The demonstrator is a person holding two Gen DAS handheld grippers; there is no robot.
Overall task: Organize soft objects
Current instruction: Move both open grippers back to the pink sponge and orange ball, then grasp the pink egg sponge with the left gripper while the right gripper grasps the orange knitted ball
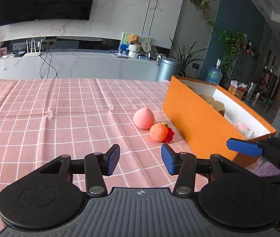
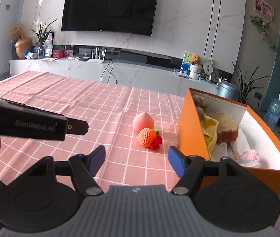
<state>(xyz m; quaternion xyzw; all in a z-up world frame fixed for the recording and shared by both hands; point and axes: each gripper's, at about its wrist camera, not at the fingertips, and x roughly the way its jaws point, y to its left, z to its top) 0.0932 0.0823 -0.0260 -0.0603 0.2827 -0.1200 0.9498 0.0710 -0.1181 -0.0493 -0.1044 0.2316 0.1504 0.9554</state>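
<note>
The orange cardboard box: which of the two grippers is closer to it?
Right. The right gripper has one finger right beside the orange cardboard box; the left gripper sits further left, over the pink checked cloth.

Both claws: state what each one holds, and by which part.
Nothing is held. The left claw and right claw both stand open over the checked tablecloth, short of the crocheted orange and pink peach.

Both wrist views low over table (image 1: 41, 108), facing TV wall; shared: peach (image 1: 144, 118), orange box (image 2: 191, 130).
</note>
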